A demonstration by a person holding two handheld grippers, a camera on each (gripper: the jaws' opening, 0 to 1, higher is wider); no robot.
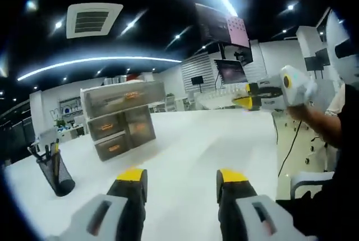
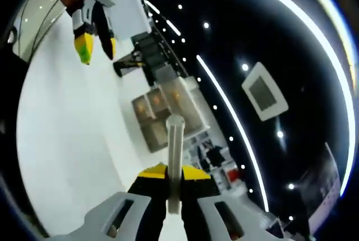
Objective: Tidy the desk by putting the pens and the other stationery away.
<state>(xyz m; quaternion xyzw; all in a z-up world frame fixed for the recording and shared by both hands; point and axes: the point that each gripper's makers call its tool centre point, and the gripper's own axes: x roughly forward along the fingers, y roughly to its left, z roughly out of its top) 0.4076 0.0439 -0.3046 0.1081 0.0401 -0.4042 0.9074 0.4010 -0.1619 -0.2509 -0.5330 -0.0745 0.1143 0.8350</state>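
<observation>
My left gripper (image 1: pixel 182 176) stands open over the white desk (image 1: pixel 190 140) with nothing between its yellow-tipped jaws. Ahead to the left is a black mesh pen holder (image 1: pixel 56 172) with several pens in it. Beyond it stands a grey drawer unit (image 1: pixel 120 119). My right gripper (image 2: pixel 174 172) is shut on a pale grey pen (image 2: pixel 175 140) that sticks straight out past the jaws. It is held in the air, off the desk. The right gripper (image 1: pixel 248 95) also appears at the upper right of the left gripper view, held by a hand. The left gripper (image 2: pixel 98 47) hangs at the top left of the right gripper view.
The drawer unit (image 2: pixel 165 112) and a dark pen holder (image 2: pixel 128 64) sit along the desk's far side in the right gripper view. A cable (image 1: pixel 289 146) hangs off the desk's right edge by a person's sleeve (image 1: pixel 345 157). Office screens and shelves stand behind.
</observation>
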